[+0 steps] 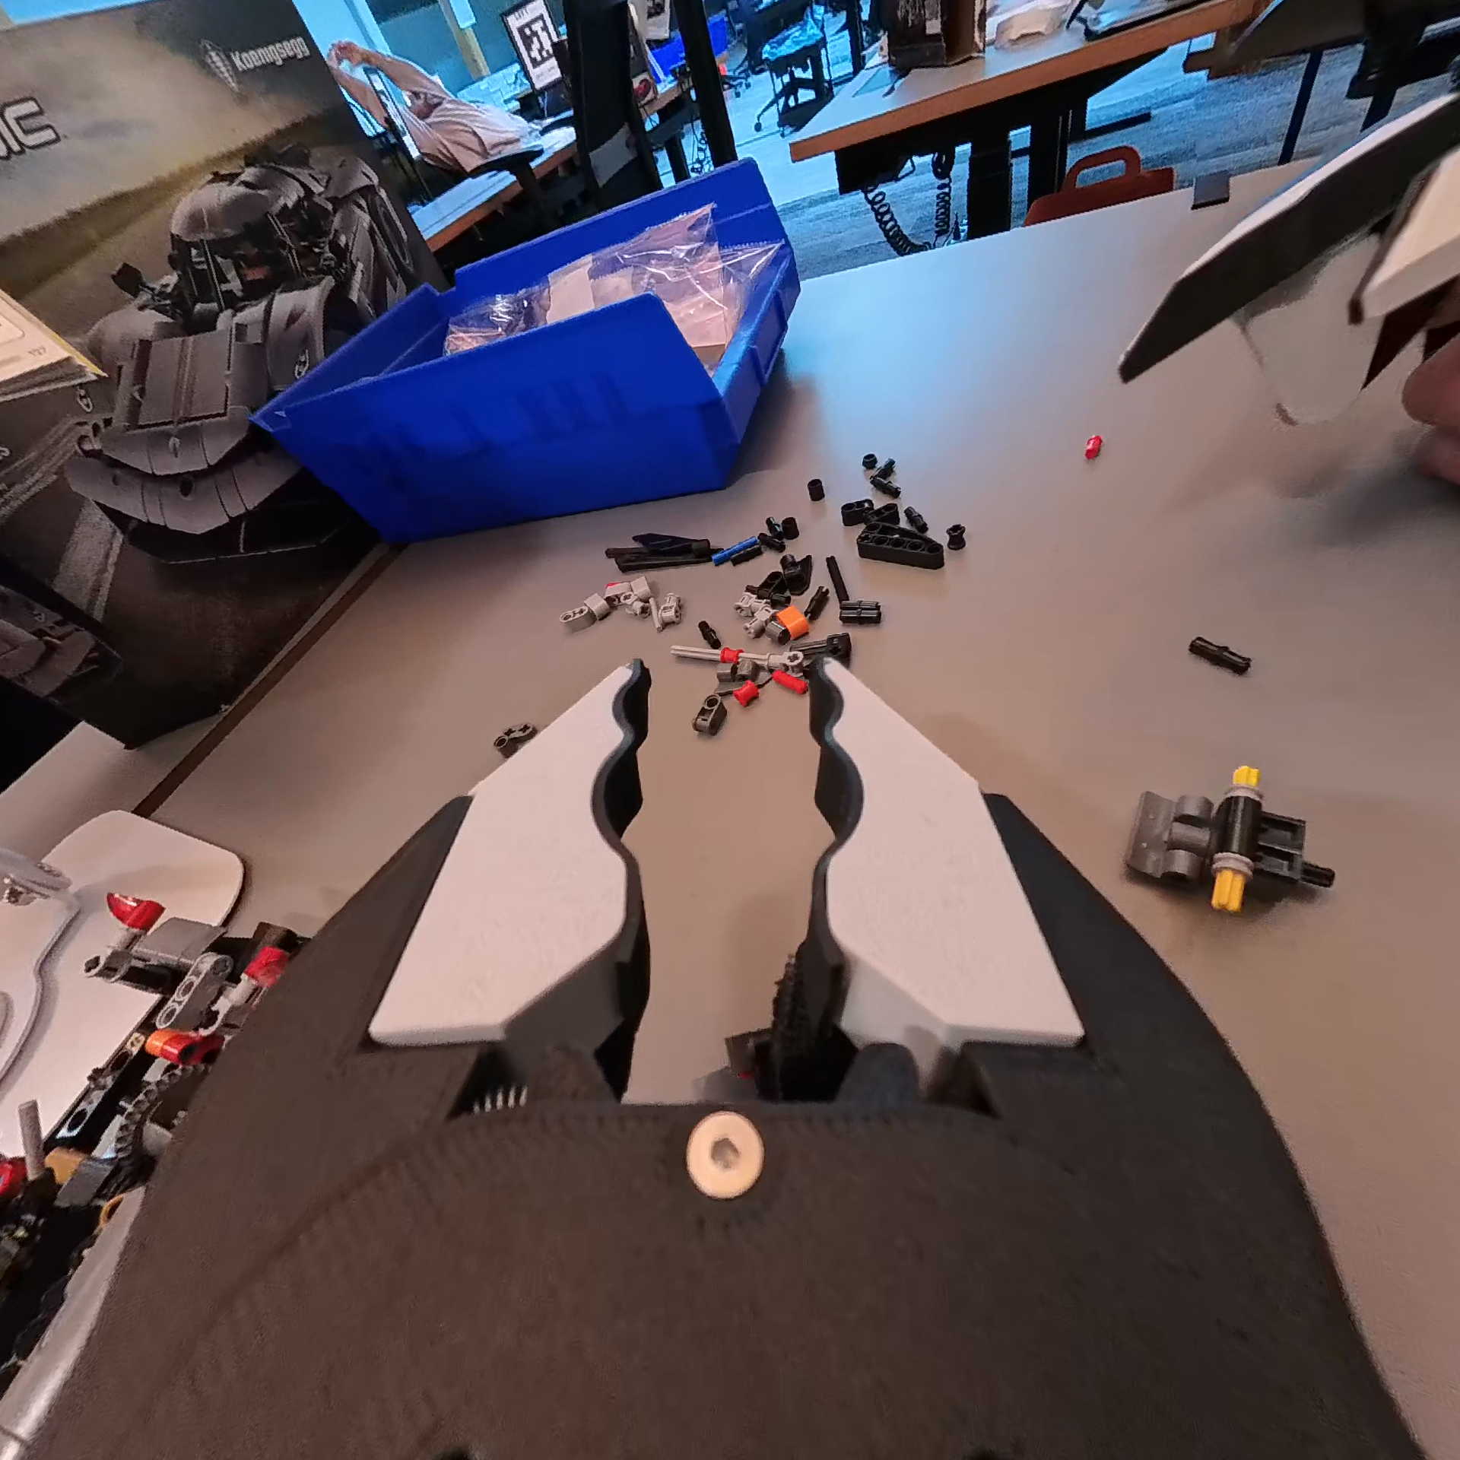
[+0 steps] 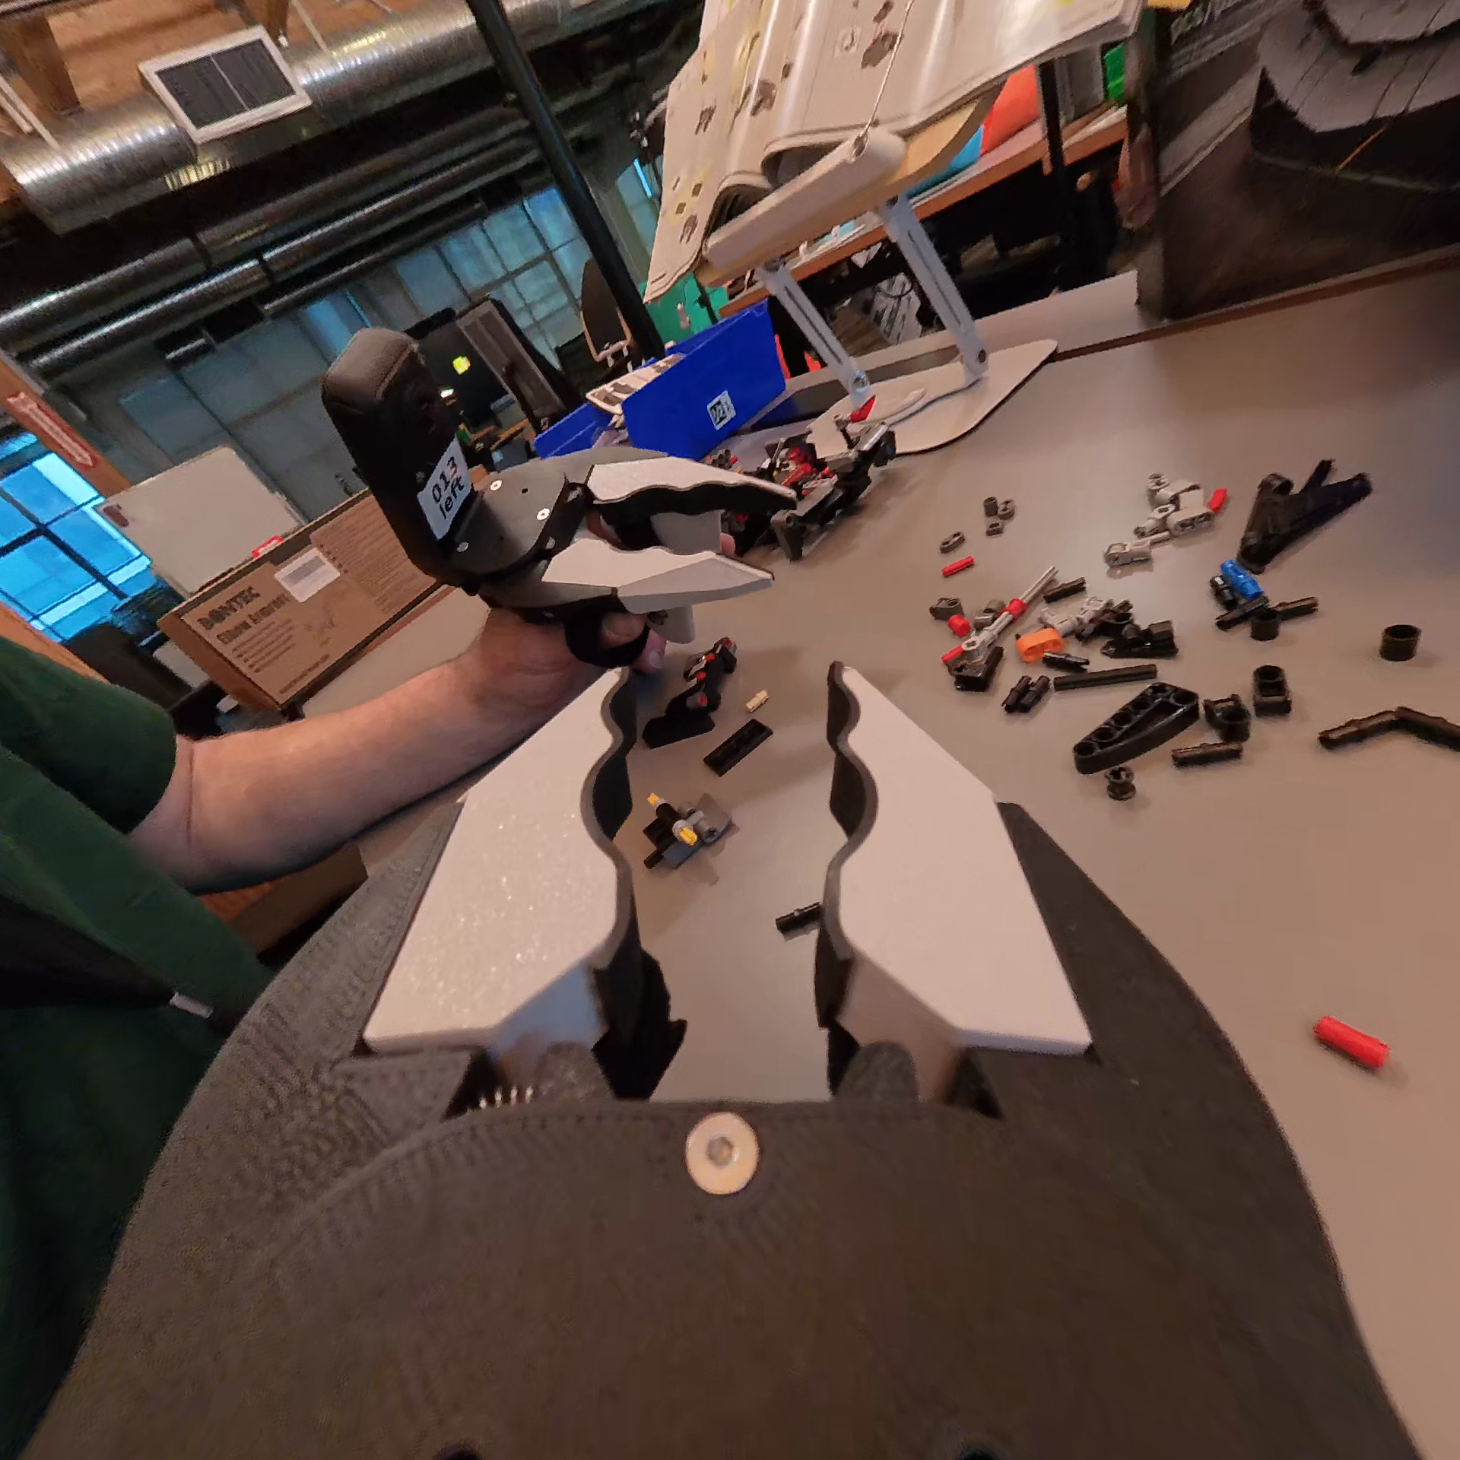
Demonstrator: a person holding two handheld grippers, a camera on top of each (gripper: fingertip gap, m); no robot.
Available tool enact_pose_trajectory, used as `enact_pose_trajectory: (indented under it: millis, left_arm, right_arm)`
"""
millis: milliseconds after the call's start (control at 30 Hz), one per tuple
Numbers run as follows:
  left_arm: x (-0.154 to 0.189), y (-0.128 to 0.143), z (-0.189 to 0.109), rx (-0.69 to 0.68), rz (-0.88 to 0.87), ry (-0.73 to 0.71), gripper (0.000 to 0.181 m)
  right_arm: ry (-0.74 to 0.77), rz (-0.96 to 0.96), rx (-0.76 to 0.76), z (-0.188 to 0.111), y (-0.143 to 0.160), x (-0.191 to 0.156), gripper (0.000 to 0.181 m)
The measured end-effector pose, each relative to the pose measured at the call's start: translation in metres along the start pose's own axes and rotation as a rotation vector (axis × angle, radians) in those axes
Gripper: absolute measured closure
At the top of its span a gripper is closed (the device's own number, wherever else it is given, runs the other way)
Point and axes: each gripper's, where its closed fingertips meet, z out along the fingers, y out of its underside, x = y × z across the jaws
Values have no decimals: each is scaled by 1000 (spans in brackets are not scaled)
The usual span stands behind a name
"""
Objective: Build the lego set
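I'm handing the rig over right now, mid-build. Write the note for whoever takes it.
Left gripper: jaws open, empty, above the table near the loose parts pile.
Right gripper: jaws open, empty, above the small sub-assembly with the yellow axle.
Things: a black pin lies just by that sub-assembly; a red pin lies apart, to the right. The partly built model sits by the instruction stand; the blue bin holds bagged parts.
Done: one small sub-assembly and part of the model.
Left: most loose parts are unplaced; nothing is gripped.
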Motion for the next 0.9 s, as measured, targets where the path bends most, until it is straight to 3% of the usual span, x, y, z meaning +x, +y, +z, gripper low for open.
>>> enact_pose_trajectory:
  millis: [233,333,467,667,767,900]
  left_arm:
    - [-3,2,-1,-7,-1,-10,149]
    - [-2,-6,-8,31,15,-8,171]
    - [-5,-9,-12,53,7,-18,176]
    - [-1,-5,-9,34,5,10,179]
    - [0,-2,-7,26,-2,20,179]
    - [2,1,-5,14,-8,31,179]
  right_arm:
    - [28,-31,-6,1,-1,3,149]
    - [58,-96,-46,7,1,7,157]
    - [113,-255,-143,23,7,13,180]
    - [150,-418,-177,46,-3,24,181]
    - [231,-600,-175,45,-4,42,181]
    - [259,-571,-146,38,-8,47,181]
